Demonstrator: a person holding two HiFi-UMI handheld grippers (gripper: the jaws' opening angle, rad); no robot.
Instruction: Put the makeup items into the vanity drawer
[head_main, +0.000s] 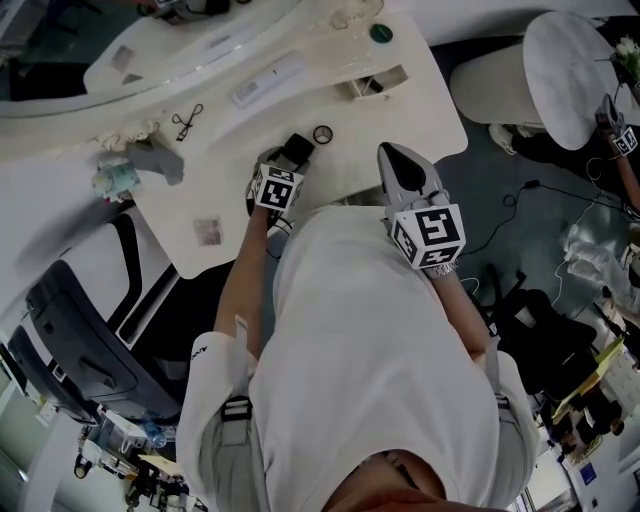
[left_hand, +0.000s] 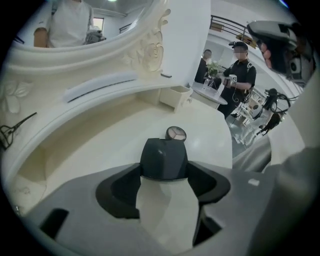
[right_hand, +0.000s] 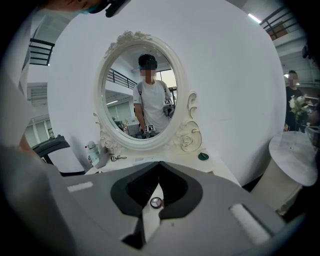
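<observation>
- On the vanity top (head_main: 225, 175) a long white packet (head_main: 268, 80) carries a label, its print too small to read; the cubes (head_main: 428, 235) on both grippers show black-and-white square patterns.
- The left gripper (head_main: 296, 150) has its fingers partly apart and closed on a dark grey case (left_hand: 164, 157), which fills the gap between them.
- The right gripper (right_hand: 159, 167) has its fingers pressed together with nothing between them; it sits at 3 o'clock of the left gripper, over the vanity's front edge.
- A round compact (head_main: 322, 133) lies on the top at 1 o'clock of the case, near it but apart.
- The small drawer (head_main: 375, 85) stands open at 1 o'clock of the compact; a dark green round pot (head_main: 381, 33) sits at the drawer's 12 o'clock; an eyelash curler (head_main: 185, 122) lies at 9 o'clock of the left gripper.
</observation>
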